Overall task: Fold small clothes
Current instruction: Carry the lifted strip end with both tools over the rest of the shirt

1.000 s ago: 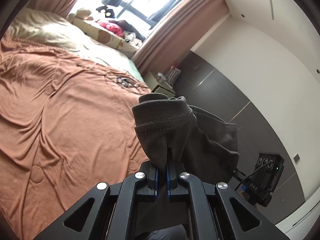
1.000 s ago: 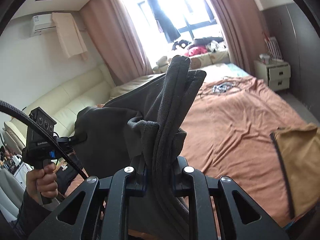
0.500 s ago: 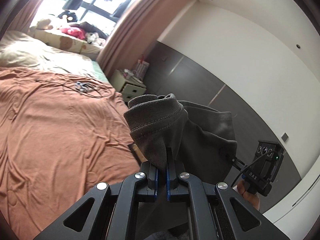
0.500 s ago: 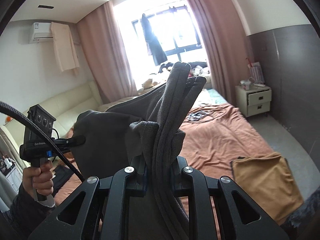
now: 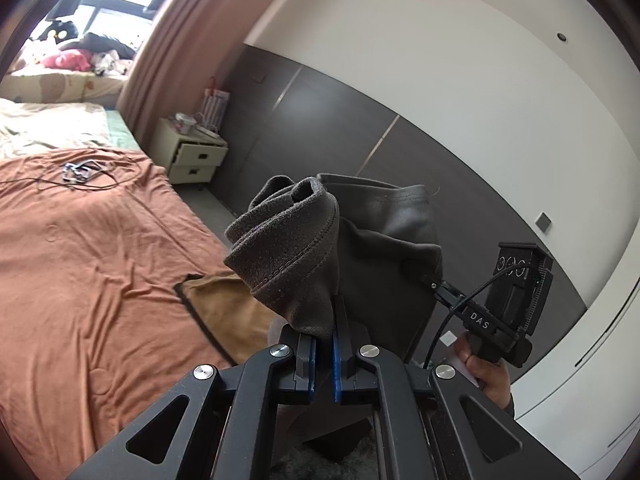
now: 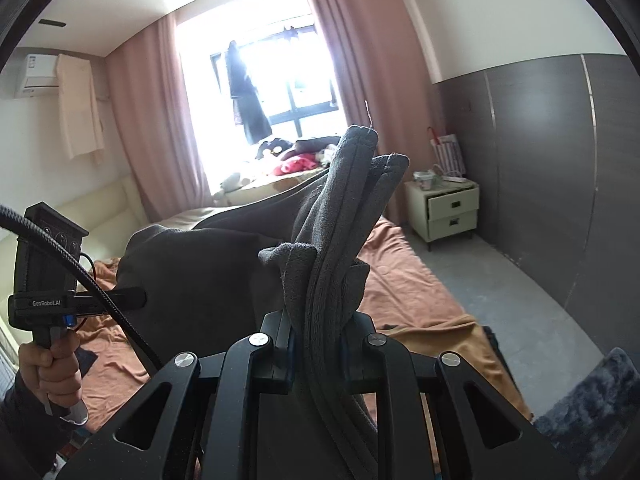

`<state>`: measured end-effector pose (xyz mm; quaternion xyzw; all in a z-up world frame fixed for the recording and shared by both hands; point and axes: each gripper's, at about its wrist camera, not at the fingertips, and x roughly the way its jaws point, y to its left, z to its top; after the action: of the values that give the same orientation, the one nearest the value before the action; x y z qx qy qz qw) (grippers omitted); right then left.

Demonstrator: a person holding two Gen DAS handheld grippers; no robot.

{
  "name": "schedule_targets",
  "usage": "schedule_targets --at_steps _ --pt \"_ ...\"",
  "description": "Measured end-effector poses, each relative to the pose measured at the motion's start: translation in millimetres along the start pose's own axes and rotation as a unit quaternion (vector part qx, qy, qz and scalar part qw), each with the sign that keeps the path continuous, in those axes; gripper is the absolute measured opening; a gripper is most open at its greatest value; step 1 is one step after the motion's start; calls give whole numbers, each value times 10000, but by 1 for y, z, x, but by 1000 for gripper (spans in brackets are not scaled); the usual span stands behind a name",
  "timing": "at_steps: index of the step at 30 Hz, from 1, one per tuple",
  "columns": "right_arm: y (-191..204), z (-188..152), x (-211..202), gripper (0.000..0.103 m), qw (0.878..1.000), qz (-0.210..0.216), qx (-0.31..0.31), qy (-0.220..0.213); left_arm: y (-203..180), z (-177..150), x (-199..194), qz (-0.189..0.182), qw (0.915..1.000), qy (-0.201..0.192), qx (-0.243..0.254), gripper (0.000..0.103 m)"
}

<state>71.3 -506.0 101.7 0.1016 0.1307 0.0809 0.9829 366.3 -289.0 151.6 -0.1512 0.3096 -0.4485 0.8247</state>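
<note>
A dark grey garment [image 5: 296, 248] hangs in the air between both grippers, above the near edge of the bed. My left gripper [image 5: 325, 340] is shut on one bunched corner of it. My right gripper [image 6: 316, 336] is shut on the other end, where several folded layers [image 6: 344, 208] stick up between the jaws. The cloth stretches between the two grippers. The right gripper also shows in the left wrist view [image 5: 444, 292], and the left gripper in the right wrist view [image 6: 132, 296]. The garment's lower part is hidden behind the gripper bodies.
A bed with a rust-orange sheet [image 5: 80, 264] lies below. A folded tan garment [image 5: 224, 312] sits at its near corner, also seen in the right wrist view [image 6: 440, 340]. A cream nightstand [image 6: 448, 208] stands by the dark wall panels. Cables [image 5: 80, 172] lie on the sheet.
Both grippers have swung to the right and risen with the grey garment still held. The view has turned from the bed toward the wall, and the tan garment has come into the left wrist view.
</note>
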Motion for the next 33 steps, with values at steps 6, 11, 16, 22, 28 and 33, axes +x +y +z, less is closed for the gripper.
schedule_targets --at_steps 6,11,16,22,28,33 --pt "-4 -9 -14 13 9992 -348 168 -122 -15 6 47 -282 9994 208 61 5" --pt "1 -18 -22 13 9973 -641 311 -193 -30 5 86 -540 9976 408 123 5" --pt "11 -25 -17 13 9952 -842 485 -142 -36 1 125 -702 9956 612 106 5" --pt "29 -27 -2 13 9932 -1011 577 -48 -25 -2 159 -837 9932 804 -63 5" --pt "46 -24 34 13 9912 -1112 709 89 -1 2 182 -810 9928 859 -199 5" --pt "63 -23 69 13 9893 -1206 768 277 33 9 203 -654 9932 872 -399 5"
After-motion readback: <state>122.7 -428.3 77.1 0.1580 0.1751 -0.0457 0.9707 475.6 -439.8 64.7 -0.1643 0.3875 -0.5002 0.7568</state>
